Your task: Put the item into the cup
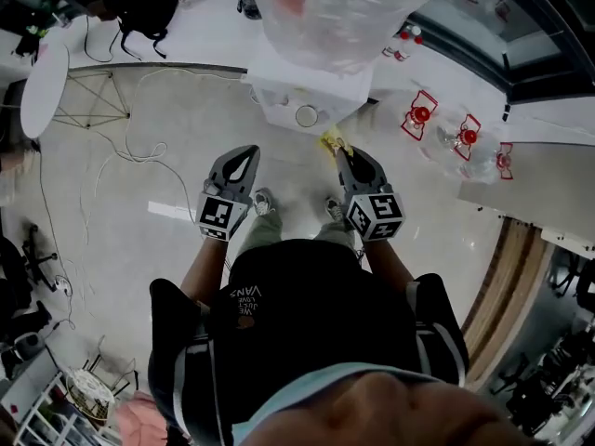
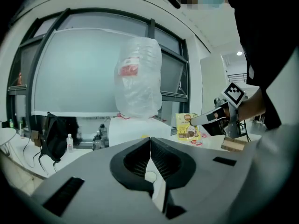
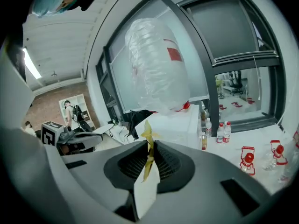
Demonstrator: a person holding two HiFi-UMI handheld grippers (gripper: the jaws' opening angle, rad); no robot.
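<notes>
Fingers of the right gripper (image 1: 342, 155) held a yellow packet (image 3: 149, 141); those of the left gripper (image 1: 247, 154) were shut and empty, near the table (image 1: 275, 93) with the cup (image 1: 307, 115).

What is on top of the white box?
A big clear plastic bundle with a red label sits on the white box. It covers the box's top, so what is under it cannot be seen.

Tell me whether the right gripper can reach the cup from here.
Probably yes. The cup sits open on the white stand just ahead of the right gripper, with nothing visible between them. The gripper is shut on a yellow packet, and the bagged bottle overhanging the stand may crowd it from above.
</notes>
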